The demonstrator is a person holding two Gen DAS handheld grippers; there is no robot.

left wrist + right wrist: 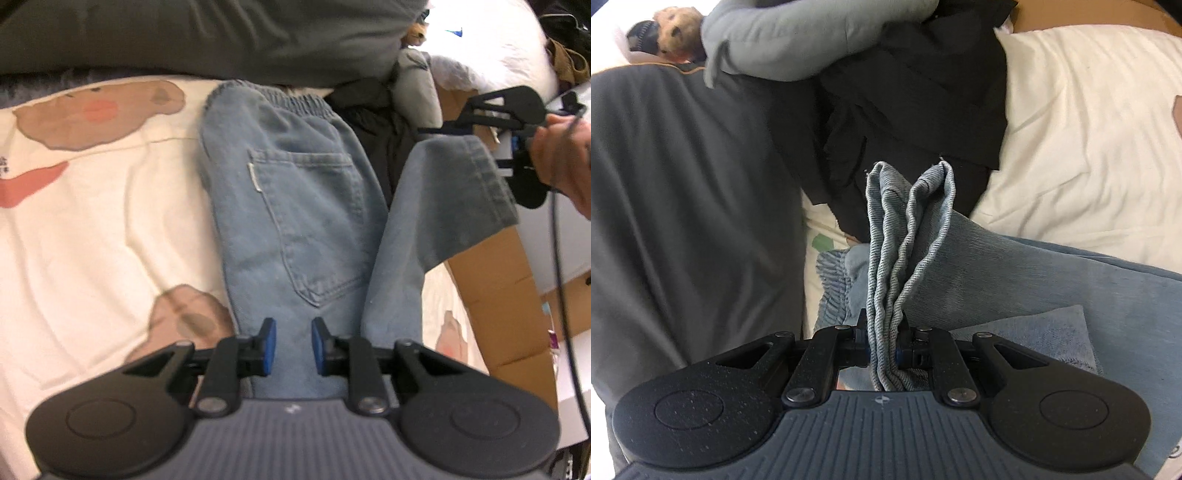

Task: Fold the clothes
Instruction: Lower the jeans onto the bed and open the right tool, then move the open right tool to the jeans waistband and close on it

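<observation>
Jeans on printed bed cover, leg hems pinched in right gripper; left gripper narrowly apart over the fabric, gripping nothing. Soft, moderately heavy denim; best held at hems or waistband.

Soft, even indoor light; the white pillow blows out top right in the left view. Fisheye bends every edge, motion blur smears the bedsheet, shadows stay faint.
</observation>
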